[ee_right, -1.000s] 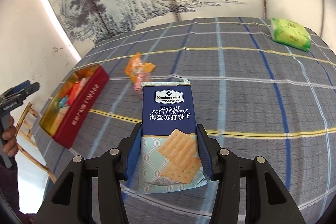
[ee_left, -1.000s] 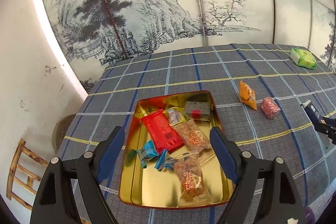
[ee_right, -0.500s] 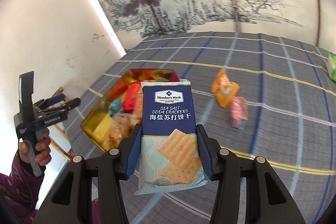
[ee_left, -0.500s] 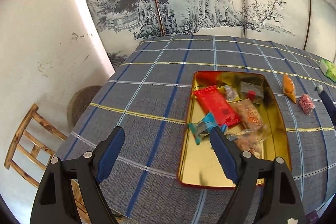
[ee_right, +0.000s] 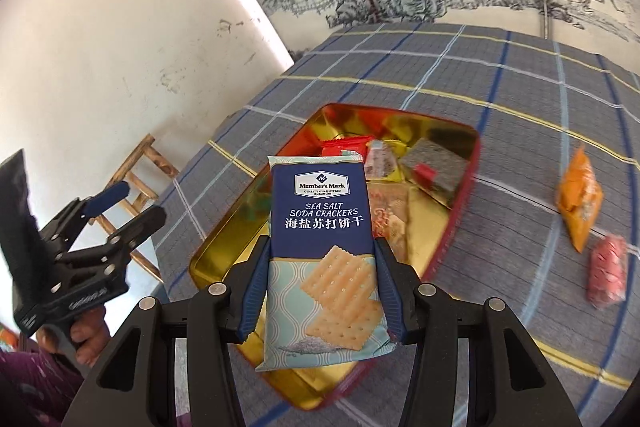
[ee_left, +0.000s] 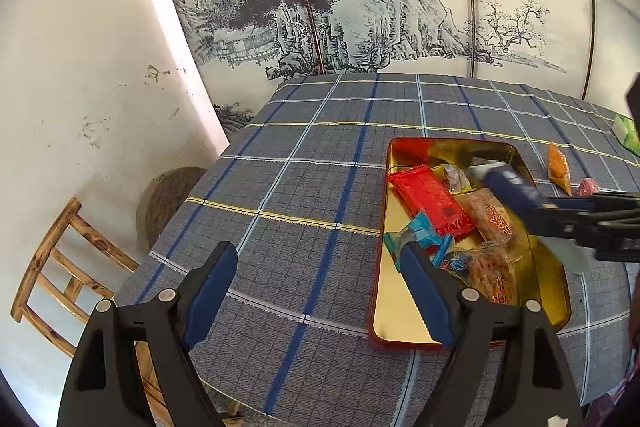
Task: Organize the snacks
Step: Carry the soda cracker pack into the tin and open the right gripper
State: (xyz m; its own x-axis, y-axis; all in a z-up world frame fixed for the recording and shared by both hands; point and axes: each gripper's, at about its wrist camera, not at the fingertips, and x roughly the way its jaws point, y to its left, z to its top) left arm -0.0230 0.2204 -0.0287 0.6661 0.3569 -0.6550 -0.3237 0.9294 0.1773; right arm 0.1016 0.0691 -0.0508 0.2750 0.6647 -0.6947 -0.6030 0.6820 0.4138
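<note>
Right gripper jaws clamped on cracker pack above gold tin, left gripper jaws wide, empty, over plaid worktop

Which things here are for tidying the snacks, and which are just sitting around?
For the job:
- cracker packet, gripped in the right tongs
- gold tin with snacks already inside
- orange packet and pink packet, loose on the cloth
- green packet at the far edge

Just there:
- checked tablecloth
- wooden chair
- painted screen
- left tongs, open and empty
</note>
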